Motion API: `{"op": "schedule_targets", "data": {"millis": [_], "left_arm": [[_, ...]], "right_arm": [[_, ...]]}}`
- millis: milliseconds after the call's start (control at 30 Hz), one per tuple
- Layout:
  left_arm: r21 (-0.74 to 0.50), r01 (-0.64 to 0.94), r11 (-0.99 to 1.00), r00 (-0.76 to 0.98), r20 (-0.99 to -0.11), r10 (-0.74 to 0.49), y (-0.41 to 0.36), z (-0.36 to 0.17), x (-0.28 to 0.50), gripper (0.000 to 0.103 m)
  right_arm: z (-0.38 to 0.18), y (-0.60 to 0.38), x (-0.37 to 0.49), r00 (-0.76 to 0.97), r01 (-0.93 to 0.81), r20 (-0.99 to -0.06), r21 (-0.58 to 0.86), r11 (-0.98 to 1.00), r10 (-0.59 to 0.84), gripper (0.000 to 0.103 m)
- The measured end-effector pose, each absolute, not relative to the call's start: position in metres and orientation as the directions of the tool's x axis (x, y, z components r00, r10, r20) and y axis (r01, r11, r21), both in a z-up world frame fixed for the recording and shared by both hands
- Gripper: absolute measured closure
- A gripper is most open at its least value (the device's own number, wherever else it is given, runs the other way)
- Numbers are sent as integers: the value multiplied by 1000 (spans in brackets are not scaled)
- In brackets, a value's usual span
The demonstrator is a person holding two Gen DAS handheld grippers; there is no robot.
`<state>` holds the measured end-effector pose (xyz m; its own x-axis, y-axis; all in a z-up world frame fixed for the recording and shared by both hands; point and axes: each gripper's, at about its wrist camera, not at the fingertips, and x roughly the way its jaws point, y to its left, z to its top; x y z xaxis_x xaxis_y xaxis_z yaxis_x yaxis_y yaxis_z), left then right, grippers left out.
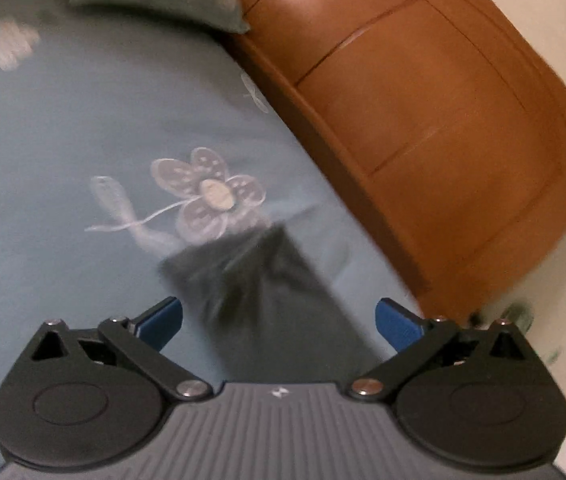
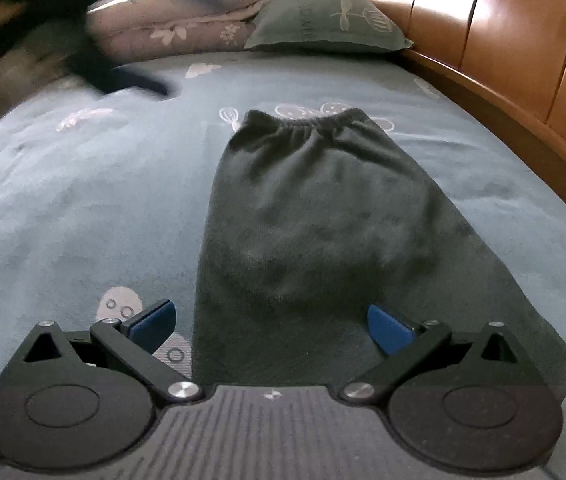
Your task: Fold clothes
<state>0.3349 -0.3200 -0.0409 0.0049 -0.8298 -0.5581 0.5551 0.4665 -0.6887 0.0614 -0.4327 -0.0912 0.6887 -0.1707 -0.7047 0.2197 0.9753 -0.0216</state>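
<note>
Plainly, both grippers [image 1: 279,322] [image 2: 271,324] agape; garment [image 2: 323,232] seemingly flat.

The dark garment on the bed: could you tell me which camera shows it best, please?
The right wrist view: the dark garment lies sharp and nearly whole, gathered band at its far end. The left wrist view catches only a blurred part.

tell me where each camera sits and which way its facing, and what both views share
Left wrist: sits on the left tool, looking along its open blue fingers down at a blurred dark garment on the blue floral sheet, wooden headboard at right.
Right wrist: sits on the right tool, fingers open, looking low across the garment's gathered waistband toward a green pillow and folded quilt.
Shared: garment, sheet, headboard, pillow. Only the tools show, no hand.
</note>
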Motion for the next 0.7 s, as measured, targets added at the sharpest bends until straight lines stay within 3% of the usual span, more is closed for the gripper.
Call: {"op": "schedule_targets", "data": {"millis": [300, 467, 700], "left_arm": [[-703, 471, 533, -82, -637, -767, -383, -98, 369, 1], [-572, 556, 603, 5, -724, -690, -385, -79, 364, 1], [-636, 565, 525, -81, -676, -732, -422, -83, 355, 1]], "right_arm": [[-101, -426, 65, 690, 214, -693, -79, 974, -208, 0], [-101, -432, 63, 708, 212, -682, -45, 976, -185, 0], [-105, -429, 60, 716, 208, -671, -58, 976, -192, 0]]}}
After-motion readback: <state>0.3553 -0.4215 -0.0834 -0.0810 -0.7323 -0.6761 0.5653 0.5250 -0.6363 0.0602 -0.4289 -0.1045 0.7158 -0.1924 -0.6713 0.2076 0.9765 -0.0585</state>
